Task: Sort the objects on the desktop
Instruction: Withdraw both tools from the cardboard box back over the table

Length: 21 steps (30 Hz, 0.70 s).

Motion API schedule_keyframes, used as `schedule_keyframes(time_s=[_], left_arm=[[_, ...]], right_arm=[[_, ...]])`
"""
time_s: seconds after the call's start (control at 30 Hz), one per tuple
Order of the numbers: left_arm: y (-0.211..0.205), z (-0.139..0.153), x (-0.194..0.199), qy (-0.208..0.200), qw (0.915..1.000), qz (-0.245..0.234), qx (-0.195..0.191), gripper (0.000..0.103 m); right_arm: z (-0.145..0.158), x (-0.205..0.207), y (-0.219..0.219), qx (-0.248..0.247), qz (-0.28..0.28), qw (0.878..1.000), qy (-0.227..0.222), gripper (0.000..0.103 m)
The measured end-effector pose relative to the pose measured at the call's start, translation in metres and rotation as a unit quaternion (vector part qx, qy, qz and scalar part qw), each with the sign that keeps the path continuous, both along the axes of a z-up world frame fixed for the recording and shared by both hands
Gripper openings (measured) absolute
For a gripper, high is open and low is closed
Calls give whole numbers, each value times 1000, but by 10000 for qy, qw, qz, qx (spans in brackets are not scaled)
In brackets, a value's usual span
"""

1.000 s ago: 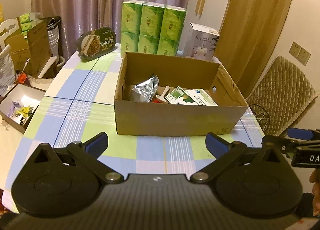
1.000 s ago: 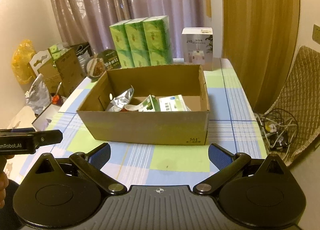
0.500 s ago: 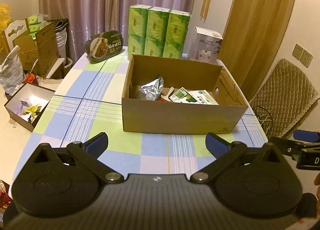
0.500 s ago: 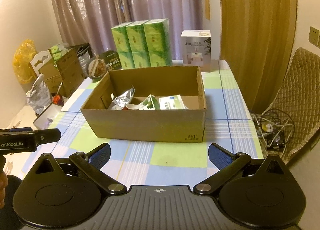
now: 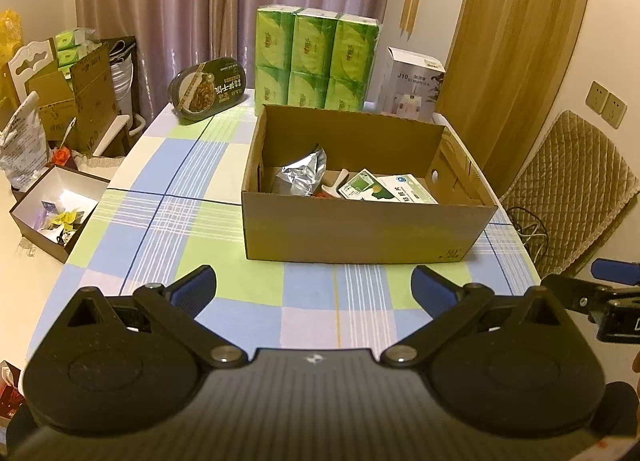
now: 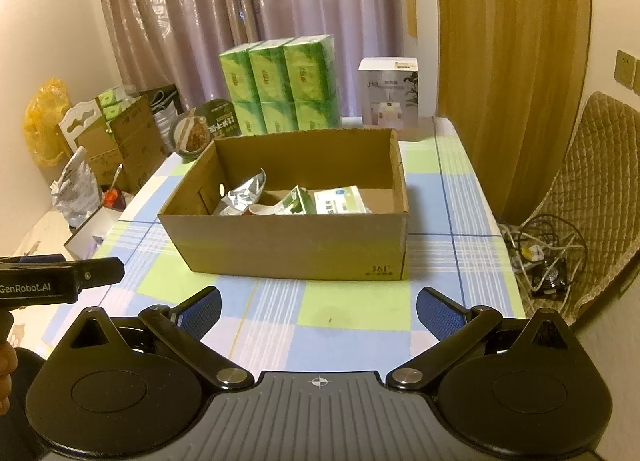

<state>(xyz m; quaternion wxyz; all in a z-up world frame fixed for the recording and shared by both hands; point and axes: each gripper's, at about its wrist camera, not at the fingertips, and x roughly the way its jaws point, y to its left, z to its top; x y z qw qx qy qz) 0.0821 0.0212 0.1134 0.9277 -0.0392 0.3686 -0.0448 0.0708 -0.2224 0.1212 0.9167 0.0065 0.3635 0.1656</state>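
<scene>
Both grippers, left gripper (image 5: 314, 287) and right gripper (image 6: 318, 307), spread wide, holding nothing; cardboard box (image 6: 296, 249) at 12 marked "361", one white "J10" carton (image 5: 412, 91) at 1, six green packs (image 5: 316, 61).

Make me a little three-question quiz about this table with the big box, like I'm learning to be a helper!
1. True or false: the left tool and the right tool are both open and hold nothing.
2. What lies inside the cardboard box beside the silver foil bag?
A. green-and-white packets
B. a red ball
C. a teddy bear
3. Fill in: the green tissue packs stand ____ the box, near the curtain.

Key
1. True
2. A
3. behind
</scene>
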Motion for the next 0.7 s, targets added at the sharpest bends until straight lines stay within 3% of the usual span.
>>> schedule_keyframes(time_s=[0.7], left_arm=[[-4,-11,-2,74,9999,-86,-44,102]], right_arm=[[-12,1,-5,1,-53,9999,146,101]])
